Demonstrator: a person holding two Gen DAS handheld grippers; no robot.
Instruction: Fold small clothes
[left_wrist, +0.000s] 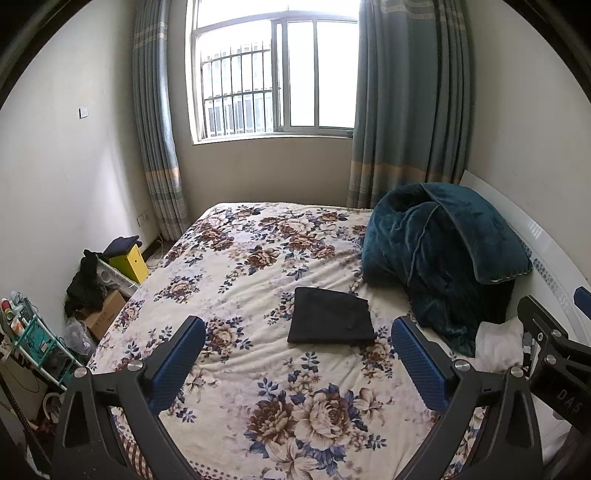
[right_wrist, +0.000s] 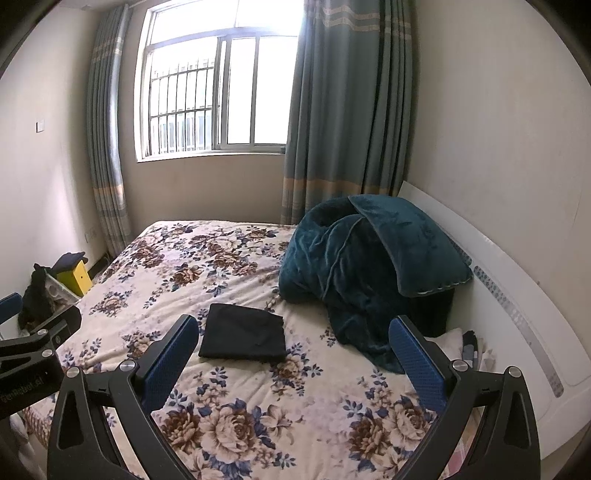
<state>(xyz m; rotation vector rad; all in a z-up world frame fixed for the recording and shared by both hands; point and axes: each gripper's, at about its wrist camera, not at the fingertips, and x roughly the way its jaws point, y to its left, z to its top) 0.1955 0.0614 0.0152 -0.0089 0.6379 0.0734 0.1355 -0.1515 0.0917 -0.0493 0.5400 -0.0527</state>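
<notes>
Black garment (left_wrist: 330, 316): folded into a flat, roughly square packet and laid on the bed (left_wrist: 236, 369), toward its middle, on the floral cover; a small tab or drawstring end is seen on its upper face. It is touched by neither gripper.

Bed: covered by a cream sheet printed with brown and blue roses; the greater part of both views is filled by it.

Curtains (right_wrist: 351, 110): grey-blue with pale bands, hung at either side of a barred window (right_wrist: 207, 92) in the far wall.

Teal blanket (left_wrist: 443, 251): plush, heaped in a mound at the head of the bed, just beside the black garment but apart from it.

Headboard (right_wrist: 517, 280): white, set against the right wall, behind the blanket.

Left gripper (left_wrist: 297, 369): held above the near end of the bed; its blue-padded jaws are spread wide, with nothing between them.

Right gripper (right_wrist: 295, 365): held likewise beside the left one; its jaws are also spread wide and hold nothing.

White cloth (left_wrist: 500, 343): crumpled, lying by the headboard at the foot of the blanket heap.

Yellow box (left_wrist: 129, 264): stood on the floor beside the bed, among dark clothing and a cardboard carton (left_wrist: 105, 314).
</notes>
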